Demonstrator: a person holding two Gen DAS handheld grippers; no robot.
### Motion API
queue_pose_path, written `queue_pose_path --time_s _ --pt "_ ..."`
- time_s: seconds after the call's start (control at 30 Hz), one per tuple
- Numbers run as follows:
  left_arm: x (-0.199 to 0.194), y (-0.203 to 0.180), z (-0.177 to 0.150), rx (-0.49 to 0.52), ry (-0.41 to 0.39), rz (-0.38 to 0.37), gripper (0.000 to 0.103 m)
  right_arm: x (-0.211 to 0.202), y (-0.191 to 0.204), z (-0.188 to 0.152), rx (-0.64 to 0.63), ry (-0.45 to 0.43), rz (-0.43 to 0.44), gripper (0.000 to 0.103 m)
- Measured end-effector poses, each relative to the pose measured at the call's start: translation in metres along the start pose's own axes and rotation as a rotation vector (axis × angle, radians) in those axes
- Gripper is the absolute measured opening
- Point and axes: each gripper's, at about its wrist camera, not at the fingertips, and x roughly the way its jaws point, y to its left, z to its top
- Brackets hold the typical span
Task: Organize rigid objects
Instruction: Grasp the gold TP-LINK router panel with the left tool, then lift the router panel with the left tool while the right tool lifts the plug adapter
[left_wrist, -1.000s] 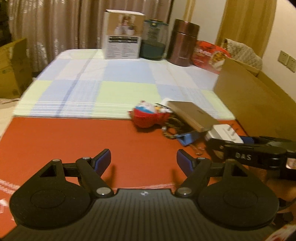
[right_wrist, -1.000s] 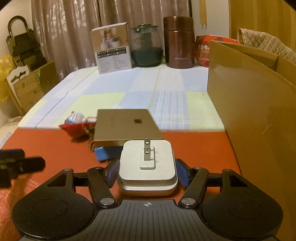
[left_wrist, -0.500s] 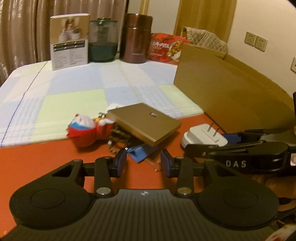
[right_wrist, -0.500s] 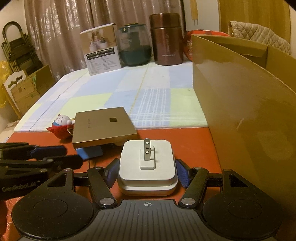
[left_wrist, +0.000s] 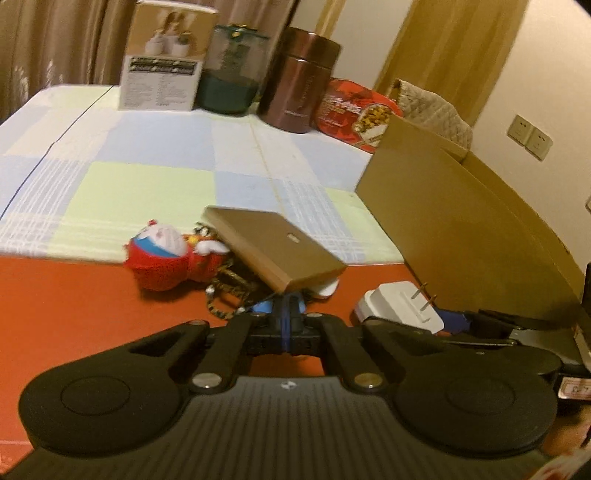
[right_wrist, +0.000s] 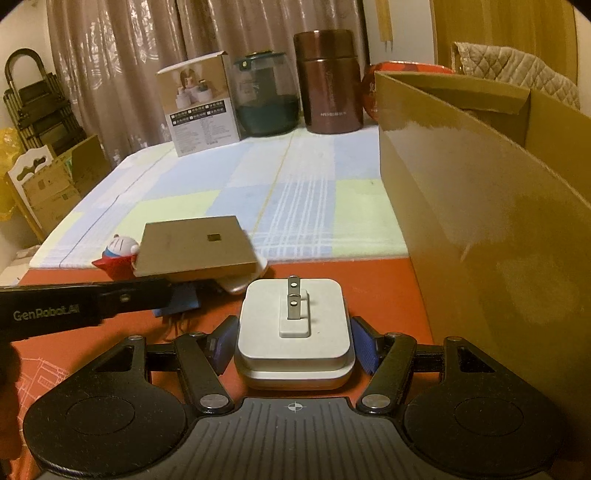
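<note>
Table (right_wrist: 388, 280), red-matted, bears right hand-held gripper (right_wrist: 293, 343) clamping charger (right_wrist: 293, 332); left hand-held gripper (left_wrist: 286, 325) closed empty.

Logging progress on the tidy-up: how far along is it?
Early. Nothing visibly packed in the cardboard box. In hand: right gripper clamps the white plug adapter. Left gripper is shut, empty. Left: gold box, plush toy.
</note>
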Motion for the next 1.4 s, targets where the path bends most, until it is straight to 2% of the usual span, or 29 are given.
queue_pose_path --time_s 0.13,0.3,0.53,0.67,0.73,0.9,1.07,1.3,1.4 --pt "-0.010 0.009 0.000 0.002 -0.006 0.016 0.000 0.002 0.004 0.003 -0.015 -0.005 -0.002 0.061" --pt "-0.018 0.012 -0.002 0.062 -0.008 0.035 0.000 0.010 0.006 0.009 -0.027 0.004 -0.001 0.061" --pt "-0.022 0.018 -0.001 0.059 -0.022 0.050 0.002 0.012 0.014 0.011 -0.056 -0.003 0.089 0.061" --pt "-0.022 0.022 0.001 0.022 -0.028 0.036 0.006 0.012 0.013 0.013 -0.052 -0.010 0.058 0.061" --pt "-0.021 0.020 0.002 0.026 -0.032 0.034 0.019 0.012 0.010 0.014 -0.040 -0.009 0.029 0.061" --pt "-0.018 0.015 0.009 0.031 -0.042 0.035 0.030 0.015 0.005 0.015 -0.042 -0.002 0.013 0.061" --pt "-0.016 0.013 0.016 0.090 -0.055 0.088 0.033 0.020 0.007 0.024 -0.089 -0.016 -0.029 0.061" --pt "-0.017 0.023 0.019 0.058 -0.064 0.093 0.033 0.036 0.014 0.041 -0.204 -0.039 -0.095 0.061" --pt "-0.018 0.025 0.019 0.053 -0.061 0.083 0.037 0.046 0.014 0.046 -0.219 -0.028 -0.083 0.061"
